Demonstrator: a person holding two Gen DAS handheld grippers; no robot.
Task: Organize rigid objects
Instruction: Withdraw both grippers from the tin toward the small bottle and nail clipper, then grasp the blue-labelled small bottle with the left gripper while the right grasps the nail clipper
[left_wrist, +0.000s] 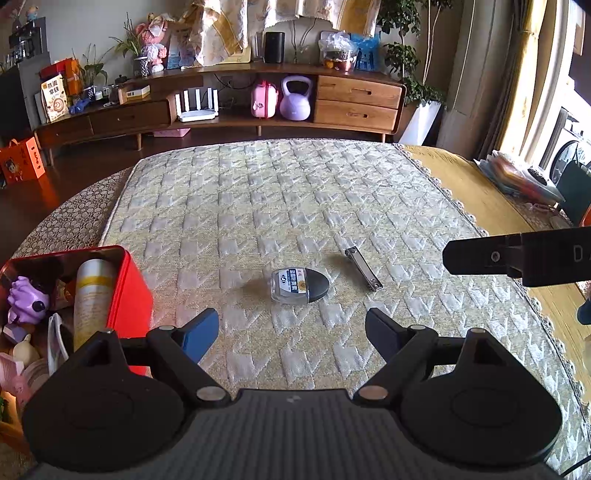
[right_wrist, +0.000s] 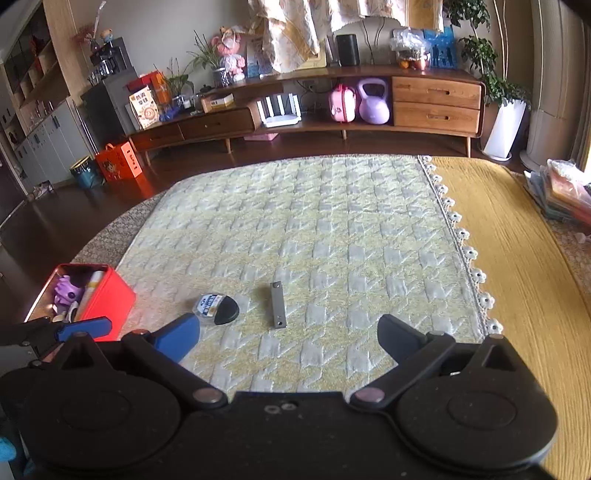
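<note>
Bottle (left_wrist: 300, 286) on side; clipper (left_wrist: 364, 269) flat beside.

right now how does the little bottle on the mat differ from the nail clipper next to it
The bottle is rounded and clear with a black cap and a printed label; the nail clipper is flat, slim, bare grey metal. The bottle is bulkier and lies nearer the red tin; the clipper lies on its far side. Both lie loose on the quilted mat, with neither gripper touching them.

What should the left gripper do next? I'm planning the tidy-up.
Probably ease the left gripper forward and down over the small bottle: it is open and empty, the bottle lies loose on the mat just ahead, and the red box sits close by.
</note>
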